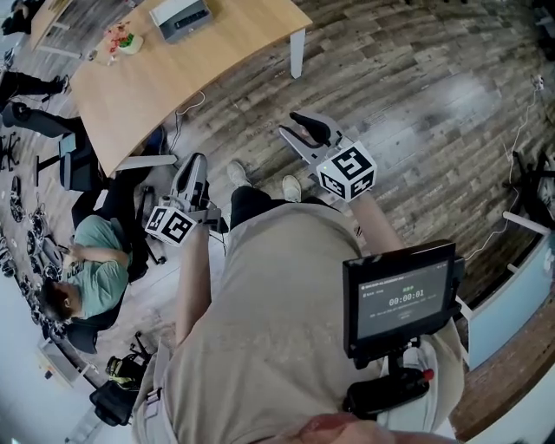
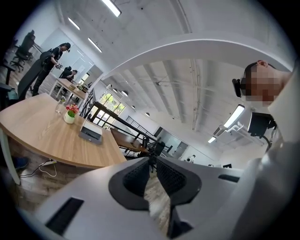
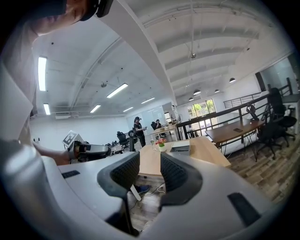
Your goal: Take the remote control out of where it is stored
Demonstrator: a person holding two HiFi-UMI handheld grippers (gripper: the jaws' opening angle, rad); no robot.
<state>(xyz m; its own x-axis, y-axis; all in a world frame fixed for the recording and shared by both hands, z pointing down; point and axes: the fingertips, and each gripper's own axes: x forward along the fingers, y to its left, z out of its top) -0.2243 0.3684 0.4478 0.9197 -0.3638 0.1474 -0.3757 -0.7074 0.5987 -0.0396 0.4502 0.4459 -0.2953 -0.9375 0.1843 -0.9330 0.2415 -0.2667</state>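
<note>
No remote control shows in any view. I stand on a wooden floor and hold both grippers out in the air at about waist height. My left gripper (image 1: 194, 161) points towards the wooden table (image 1: 225, 61); its jaws (image 2: 151, 161) meet at the tips with nothing between them. My right gripper (image 1: 289, 125) is further right and further out, and its pads (image 3: 150, 161) stand a narrow gap apart, holding nothing. A grey flat box (image 1: 179, 17) (image 2: 90, 132) (image 3: 180, 148) lies on the table.
A small pot of flowers (image 1: 128, 41) (image 2: 70, 115) stands beside the box. A person sits in a chair (image 1: 91, 269) to my left. A cable (image 1: 186, 108) trails under the table. A small screen (image 1: 401, 299) hangs at my chest. Railings and more desks lie beyond.
</note>
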